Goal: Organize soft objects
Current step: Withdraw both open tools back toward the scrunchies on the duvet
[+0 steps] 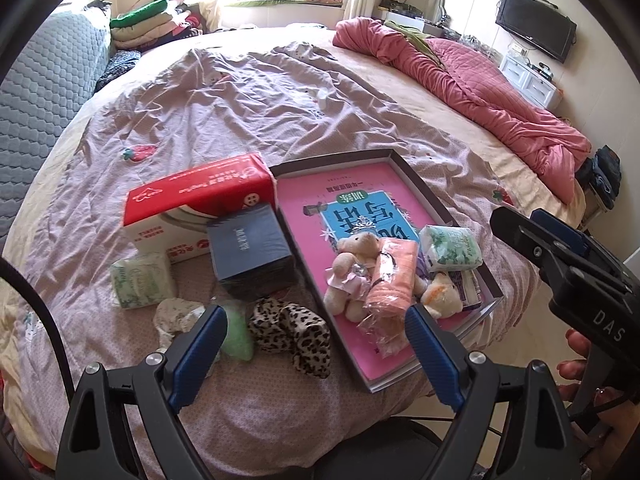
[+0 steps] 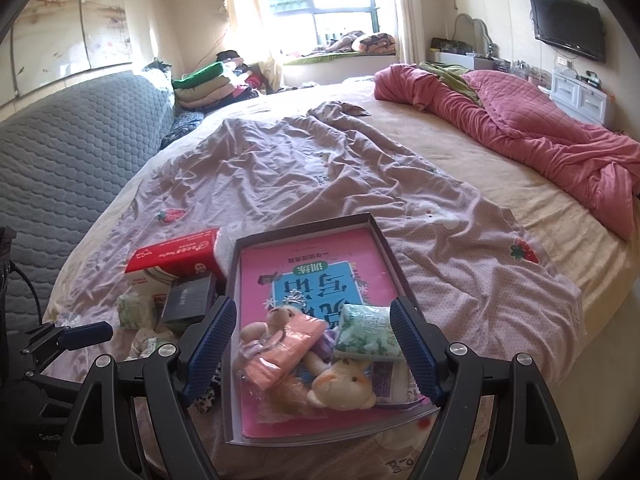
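A shallow box tray (image 1: pixel 430 194) (image 2: pixel 236 264) with a pink book in it lies on the bed. In it sit a teddy bear in a pink dress (image 1: pixel 354 266) (image 2: pixel 276 320), a wrapped orange towel (image 1: pixel 390 280) (image 2: pixel 280 350), a green tissue pack (image 1: pixel 450 248) (image 2: pixel 366 332) and a small cream plush (image 1: pixel 442 298) (image 2: pixel 344 386). Left of the tray lie a leopard-print cloth (image 1: pixel 292 332), a green soft item (image 1: pixel 238 334), a crumpled pale cloth (image 1: pixel 176 314) and another tissue pack (image 1: pixel 142 280) (image 2: pixel 136 312). My left gripper (image 1: pixel 316 344) is open above the leopard cloth. My right gripper (image 2: pixel 310 344) is open over the tray.
A red-and-white tissue box (image 1: pixel 192 204) (image 2: pixel 172 260) and a dark blue box (image 1: pixel 250 248) (image 2: pixel 186 300) stand left of the tray. A pink quilt (image 1: pixel 480 88) (image 2: pixel 540 128) lies along the bed's right side. A grey headboard (image 2: pixel 72 160) is at left.
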